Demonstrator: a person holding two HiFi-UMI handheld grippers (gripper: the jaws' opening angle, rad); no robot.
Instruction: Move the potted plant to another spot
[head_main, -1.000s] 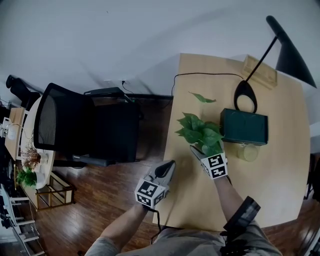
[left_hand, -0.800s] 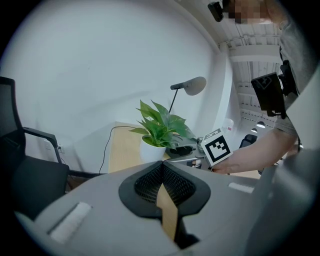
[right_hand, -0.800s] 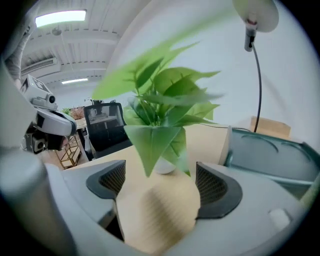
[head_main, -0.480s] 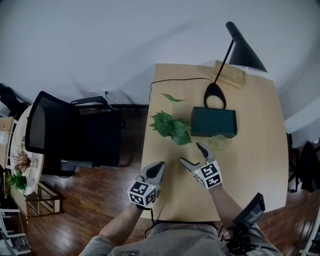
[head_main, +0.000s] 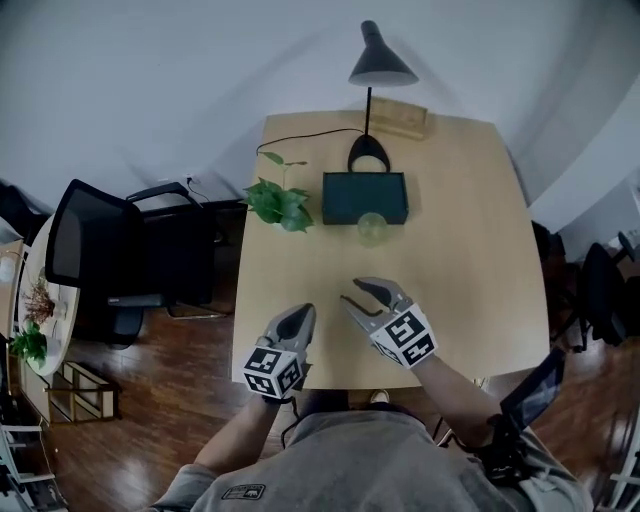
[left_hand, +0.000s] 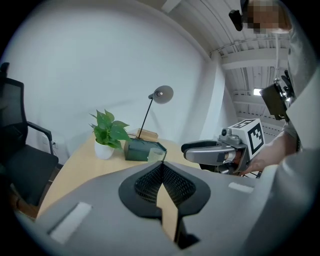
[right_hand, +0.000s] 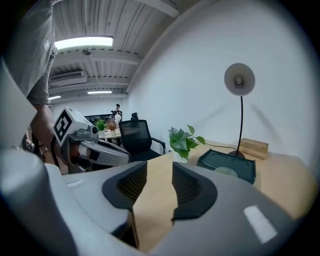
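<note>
Pale wooden desk (head_main: 470, 230) against a white wall bears the potted plant (head_main: 280, 205); left claw (head_main: 300, 314) closed empty, right claw (head_main: 355, 292) closing on nothing.

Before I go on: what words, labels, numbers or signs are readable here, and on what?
No readable words or numbers in any view.
Black-and-white square-marker cube on the shut left claw: pattern only, no lettering.
Matching cube on the right claw, closing on nothing: pattern only.
Small dark patch on the person's grey shirt: too small to read.
Dark green rectangular box, white pot of the leafy green plant: no label seen.
</note>
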